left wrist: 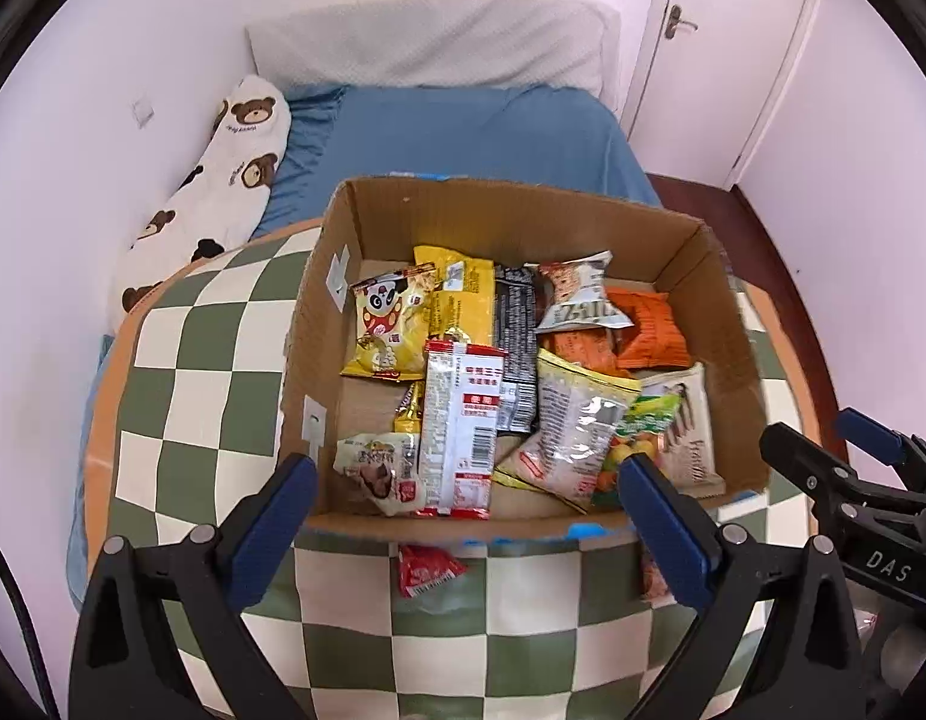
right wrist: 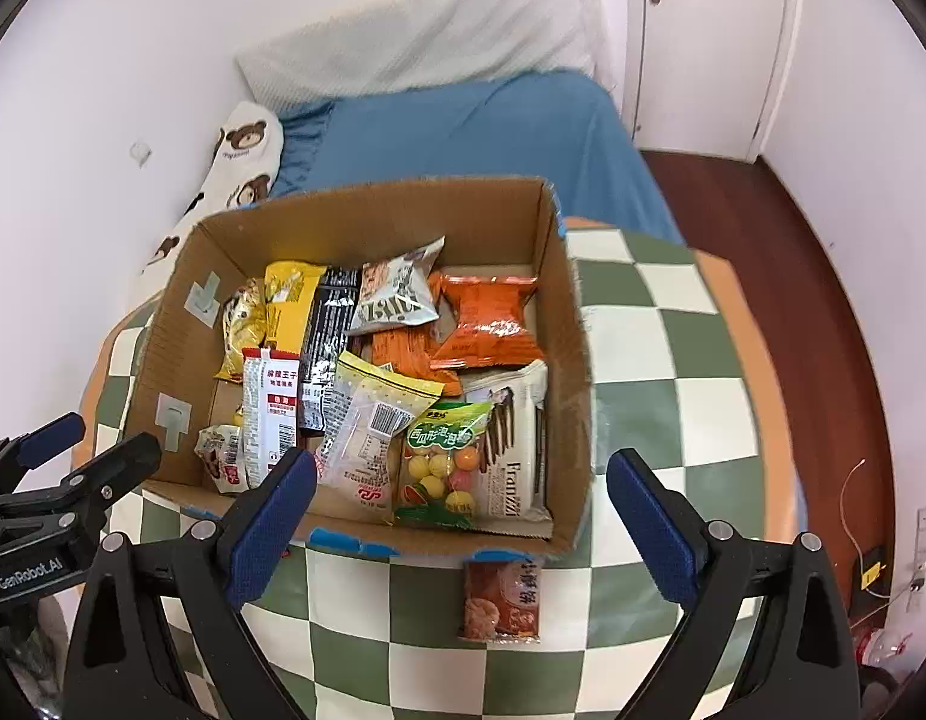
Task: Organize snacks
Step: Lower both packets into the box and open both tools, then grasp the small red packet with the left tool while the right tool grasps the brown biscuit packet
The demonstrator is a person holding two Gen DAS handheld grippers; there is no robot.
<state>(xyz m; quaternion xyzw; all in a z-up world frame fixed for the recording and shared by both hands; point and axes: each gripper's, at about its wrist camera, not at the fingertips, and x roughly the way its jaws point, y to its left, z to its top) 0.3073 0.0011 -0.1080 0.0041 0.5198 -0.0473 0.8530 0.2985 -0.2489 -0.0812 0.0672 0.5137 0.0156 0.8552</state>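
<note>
Cardboard box [left wrist: 727,360] sits on the checkered table [left wrist: 180,372], its near wall facing both of my grippers, and it is crowded with snacks. Inside I see a panda-print yellow bag [left wrist: 383,324] toward the far left corner, an orange bag [right wrist: 490,324] toward the far right corner, a red-and-white packet [left wrist: 459,432] against the near wall, and a green candy bag [right wrist: 441,462] lying partly over a Franzzi pack [right wrist: 517,468] near the near right corner. Two snacks lie outside on the table, just beside the box's near wall: a small red packet [left wrist: 429,570] and a brown-orange sachet [right wrist: 502,600]. My left gripper [left wrist: 466,531] hangs spread wide above the red packet, gripping nothing. My right gripper [right wrist: 463,531] is likewise spread, empty, over the sachet.
</note>
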